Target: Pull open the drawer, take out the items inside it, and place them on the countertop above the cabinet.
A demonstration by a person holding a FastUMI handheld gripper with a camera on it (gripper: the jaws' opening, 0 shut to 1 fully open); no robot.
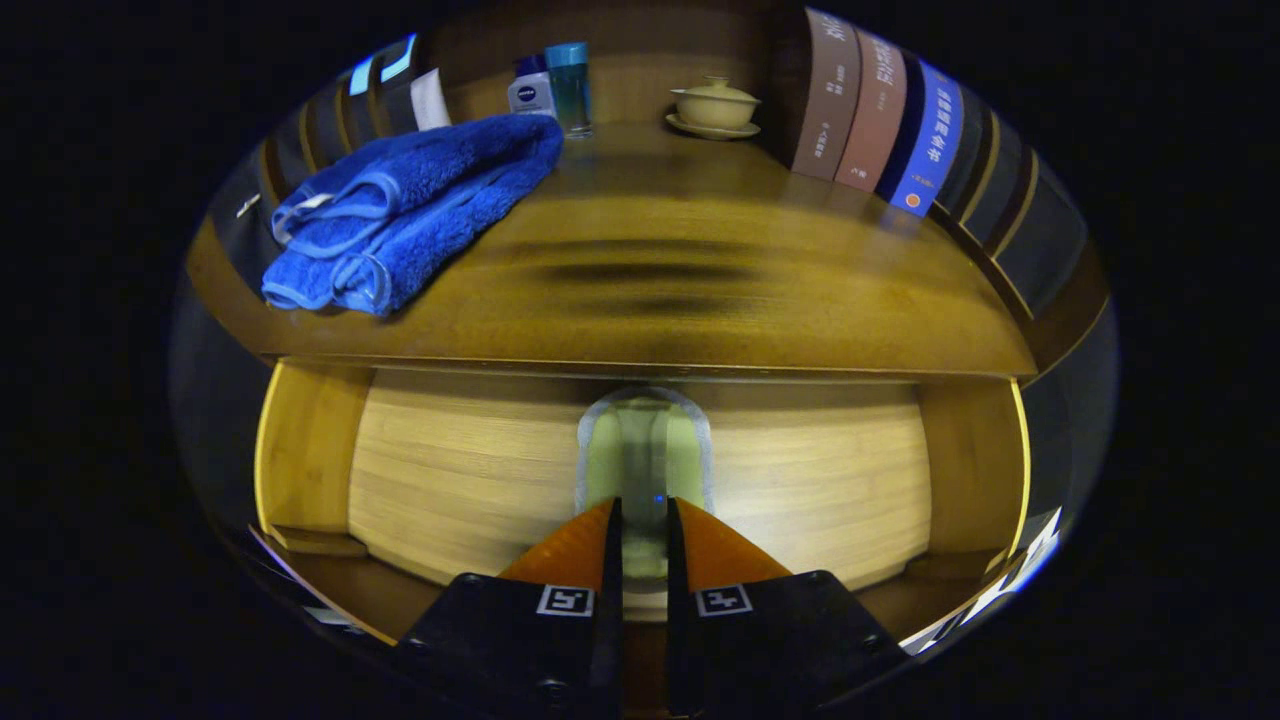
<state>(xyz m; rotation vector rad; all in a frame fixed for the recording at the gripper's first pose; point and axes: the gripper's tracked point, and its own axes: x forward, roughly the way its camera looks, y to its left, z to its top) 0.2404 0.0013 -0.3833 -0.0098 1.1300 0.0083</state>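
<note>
Narrowly parted, the gripper (642,520) points at the arched handle cutout (645,445) in the drawer (800,480) front, under the countertop's (700,300) front edge. Stiff wood; hooking that cutout looks the surest hold.

We read "NIVEA" on the white bottle (530,95) far beyond the gripper; book spines (880,110) stay illegible.
</note>
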